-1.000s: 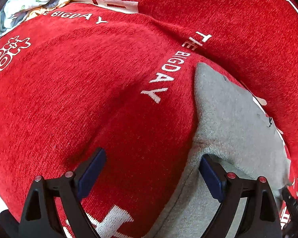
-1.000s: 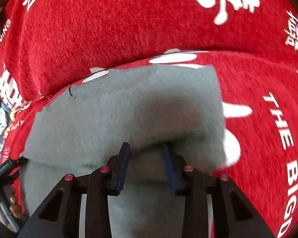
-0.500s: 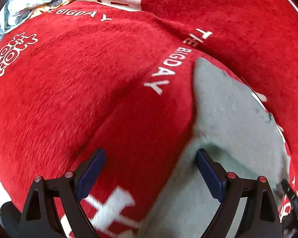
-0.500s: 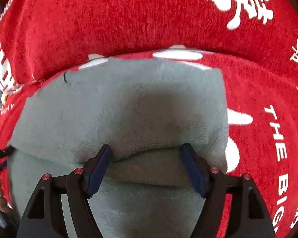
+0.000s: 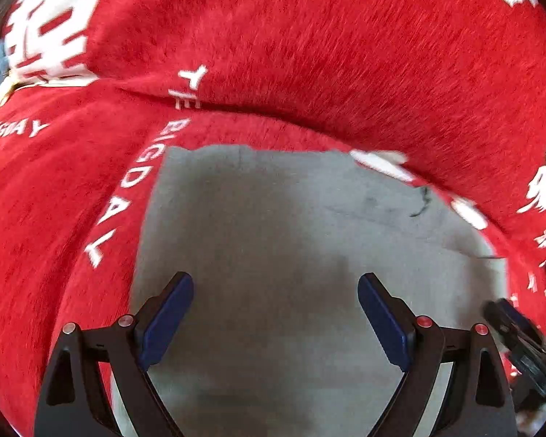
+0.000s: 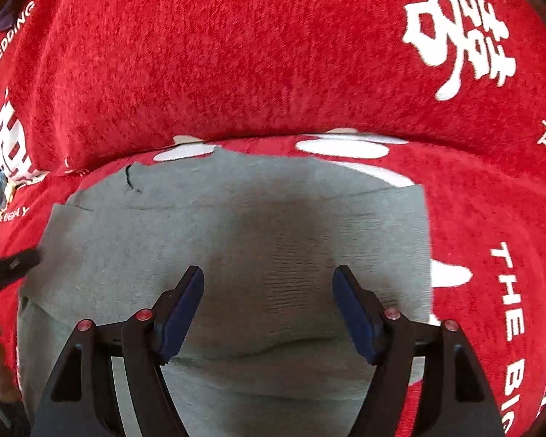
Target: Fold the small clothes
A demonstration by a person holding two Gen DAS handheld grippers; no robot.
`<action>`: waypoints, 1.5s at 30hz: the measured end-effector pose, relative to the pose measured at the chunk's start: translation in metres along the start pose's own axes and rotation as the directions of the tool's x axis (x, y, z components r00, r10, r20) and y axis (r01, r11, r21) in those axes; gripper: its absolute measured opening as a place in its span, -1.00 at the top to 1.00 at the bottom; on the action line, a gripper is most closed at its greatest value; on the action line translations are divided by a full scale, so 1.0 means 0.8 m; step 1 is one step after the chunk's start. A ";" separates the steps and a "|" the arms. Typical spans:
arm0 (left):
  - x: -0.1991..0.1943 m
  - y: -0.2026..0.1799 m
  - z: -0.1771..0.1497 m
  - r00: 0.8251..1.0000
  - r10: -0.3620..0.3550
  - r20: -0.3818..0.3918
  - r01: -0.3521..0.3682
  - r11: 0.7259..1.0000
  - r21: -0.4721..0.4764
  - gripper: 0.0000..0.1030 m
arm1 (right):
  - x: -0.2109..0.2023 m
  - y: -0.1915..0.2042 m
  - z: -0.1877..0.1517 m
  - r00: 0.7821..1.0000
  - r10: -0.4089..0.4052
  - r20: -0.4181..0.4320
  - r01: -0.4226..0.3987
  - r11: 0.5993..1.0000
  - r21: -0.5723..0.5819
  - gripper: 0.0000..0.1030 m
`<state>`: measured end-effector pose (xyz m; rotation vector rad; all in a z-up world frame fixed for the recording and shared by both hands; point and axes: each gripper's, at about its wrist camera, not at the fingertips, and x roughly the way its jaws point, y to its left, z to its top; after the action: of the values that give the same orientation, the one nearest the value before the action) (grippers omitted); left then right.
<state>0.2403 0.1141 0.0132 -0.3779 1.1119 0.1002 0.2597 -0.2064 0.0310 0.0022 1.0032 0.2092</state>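
The grey garment [image 6: 236, 240] lies flat beneath both spread, empty tongs, left [image 5: 276, 313] and right [image 6: 268, 306]

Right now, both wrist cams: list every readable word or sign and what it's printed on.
"THE BIG", cut off at the frame edge: white print on the red cloth, right wrist view.
"WEDDING": same cloth, upper left edge, right wrist view.
"BIGDAY": same cloth, left wrist view, blurred.
Large white Chinese-style characters: same cloth; I can't read them.
Grey garment: no text.
Small print at the right edge: too small.
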 end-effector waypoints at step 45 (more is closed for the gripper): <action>-0.053 -0.039 -0.153 0.990 0.140 -0.005 -0.138 0.981 0.136 -1.00 | -0.049 0.032 -0.107 0.999 -0.035 -0.012 0.034 0.993 -0.114 -0.57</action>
<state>0.1246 0.0472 0.0113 -0.1795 1.1520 0.1451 0.1630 -0.1965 0.0203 -0.1201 1.0036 0.2348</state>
